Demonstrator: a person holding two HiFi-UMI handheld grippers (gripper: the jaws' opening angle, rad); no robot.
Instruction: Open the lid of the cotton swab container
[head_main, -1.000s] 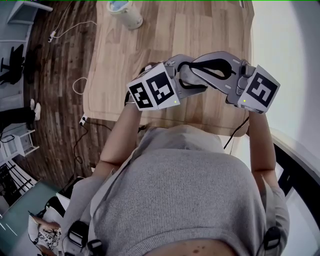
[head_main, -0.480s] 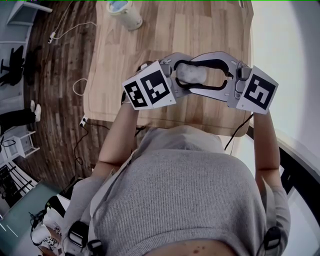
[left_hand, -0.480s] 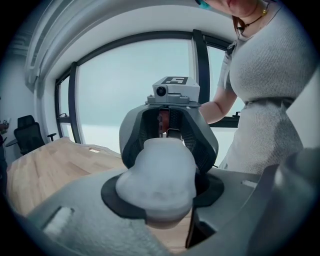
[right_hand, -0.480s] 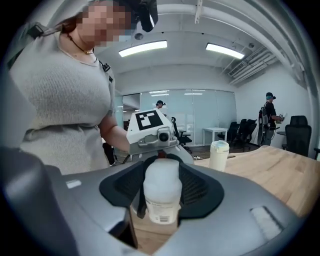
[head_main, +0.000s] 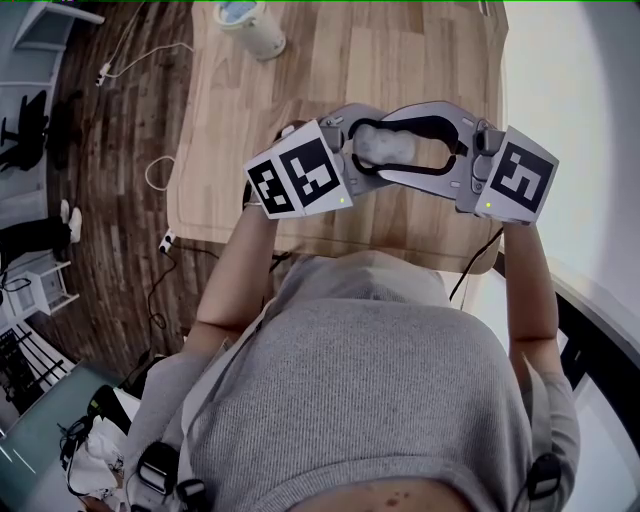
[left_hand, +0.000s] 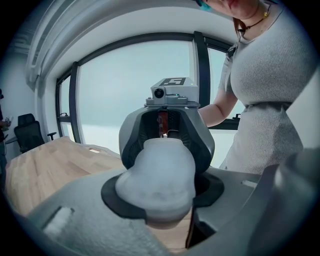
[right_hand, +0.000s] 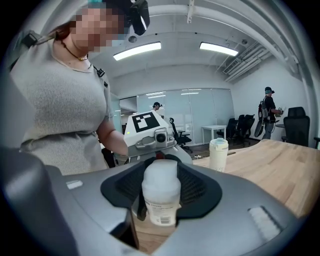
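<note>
Plastic, thin and milky white, was what the container looked to be made of. So we judged it light, a bit squashy and smooth enough to slip.

It was not on the table. It hung in the air over the near edge, lying sideways between the two grippers, which faced each other. The left gripper was holding it, with its black pads pressed on both sides of one end.

The right gripper was not holding anything. Its jaws had just swung wide and then come in a little. The other end of the container, the one with the label, sat between them with room to spare. We could not tell for sure which end had the lid.

We thought a soft, steady squeeze was best, since a hard one could dent the sides. We thought the right gripper should take the free end across its round sides, while the left stopped the rest from turning.
</note>
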